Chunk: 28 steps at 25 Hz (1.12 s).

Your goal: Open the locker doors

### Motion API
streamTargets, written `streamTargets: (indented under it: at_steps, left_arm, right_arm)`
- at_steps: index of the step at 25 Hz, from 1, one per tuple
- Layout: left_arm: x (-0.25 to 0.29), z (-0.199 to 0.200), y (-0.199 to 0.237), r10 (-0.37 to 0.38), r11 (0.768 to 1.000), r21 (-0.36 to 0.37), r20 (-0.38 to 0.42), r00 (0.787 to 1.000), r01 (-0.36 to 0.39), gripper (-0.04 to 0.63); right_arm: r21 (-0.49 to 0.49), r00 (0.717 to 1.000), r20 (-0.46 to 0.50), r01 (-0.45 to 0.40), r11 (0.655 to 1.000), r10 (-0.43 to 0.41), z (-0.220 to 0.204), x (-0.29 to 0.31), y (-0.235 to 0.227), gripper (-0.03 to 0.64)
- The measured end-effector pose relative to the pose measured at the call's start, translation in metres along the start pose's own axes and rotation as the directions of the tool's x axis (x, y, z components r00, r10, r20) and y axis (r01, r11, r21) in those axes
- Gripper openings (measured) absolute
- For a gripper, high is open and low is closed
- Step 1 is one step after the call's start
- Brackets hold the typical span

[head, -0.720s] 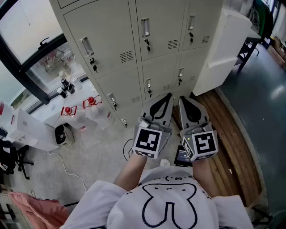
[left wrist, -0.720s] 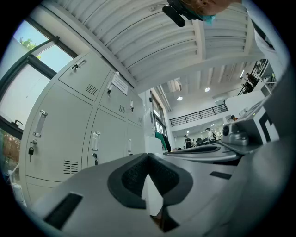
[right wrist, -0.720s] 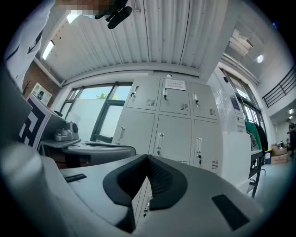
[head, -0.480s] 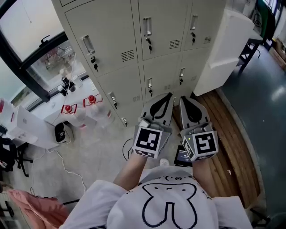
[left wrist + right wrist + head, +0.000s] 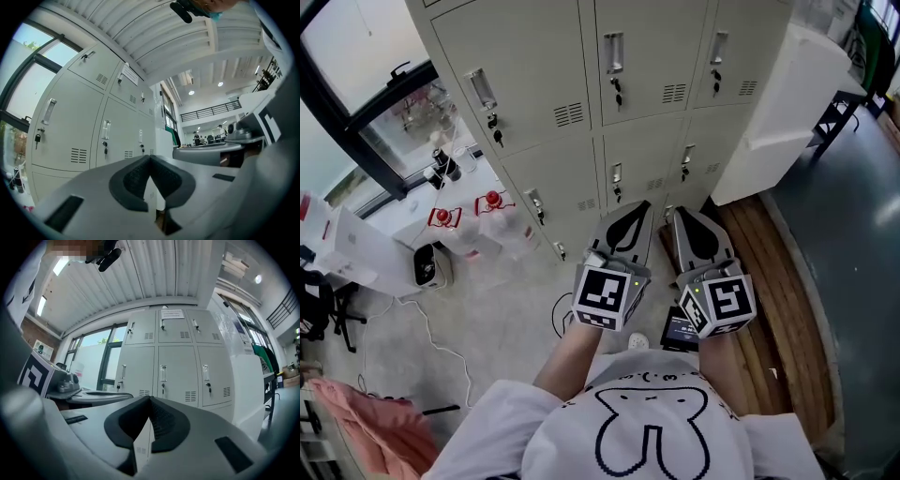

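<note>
- The lockers fill the upper middle of the head view, a pale grey bank with two rows in sight and three doors across each row.
- Every door in sight sits flush and closed. Each has a slim upright handle with a key hanging below it, and a small vent grille to the side.
- The left tool is held level just below frame centre, its tip aimed at the bottom of the lockers and well apart from any handle.
- In its own view, the left tool has its jaws closed tip to tip with nothing between them.
- The right tool sits just beside the left one, parallel to it and also clear of the doors.
- The right tool's own view shows its dark pads meeting at the tip and empty (only a thin gap opens lower down).
- Each tool carries a marker cube close to the person's wrists.
- At the left edge a white surface holds two red-topped items beside a large window.
- A white cabinet stands against the lockers at the upper right, with plank flooring in front of it.
</note>
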State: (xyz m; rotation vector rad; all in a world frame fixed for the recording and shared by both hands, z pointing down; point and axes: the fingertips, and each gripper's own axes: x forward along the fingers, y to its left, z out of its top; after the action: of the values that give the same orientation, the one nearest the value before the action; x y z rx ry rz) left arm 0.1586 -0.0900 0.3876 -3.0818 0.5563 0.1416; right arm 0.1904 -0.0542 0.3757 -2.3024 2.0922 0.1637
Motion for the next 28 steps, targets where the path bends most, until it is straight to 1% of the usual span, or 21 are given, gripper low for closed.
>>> streamTargets:
  at_steps: [6,9,12,17,21,24,28]
  left_arm:
    - [0.020,-0.032,0.019,0.086,0.996,-0.033,-0.077,0.993,-0.089,0.012]
    - [0.020,-0.047,0.028,0.139,0.989,-0.042,-0.115,0.984,-0.144,0.012]
    - [0.015,-0.062,0.032,0.174,0.983,-0.036,-0.145,0.974,-0.181,0.012]
    - [0.013,-0.091,0.049,0.206,0.975,-0.043,-0.193,0.959,-0.218,0.013]
    - [0.015,-0.114,0.074,0.216,0.969,-0.062,-0.242,0.946,-0.237,0.014]
    - [0.021,-0.131,0.093,0.213,0.967,-0.079,-0.280,0.936,-0.244,0.013]
    - [0.037,-0.155,0.118,0.211,0.963,-0.099,-0.295,0.932,-0.250,0.013]
  right_arm:
    - [0.023,0.994,-0.071,-0.077,0.997,0.079,-0.031,0.026,-0.020,0.023]
    - [0.036,0.982,-0.111,-0.150,0.988,0.153,-0.050,0.038,-0.025,0.023]
    - [0.080,0.966,-0.145,-0.203,0.976,0.213,-0.073,0.050,-0.027,0.025]
    - [0.143,0.949,-0.206,-0.212,0.967,0.238,-0.114,0.075,-0.024,0.026]
    - [0.265,0.935,-0.226,-0.211,0.941,0.273,-0.145,0.099,-0.021,0.037]
    - [0.347,0.927,-0.257,-0.175,0.921,0.273,-0.175,0.118,-0.024,0.071]
    - [0.420,0.911,-0.313,-0.122,0.899,0.269,-0.223,0.141,-0.027,0.089]
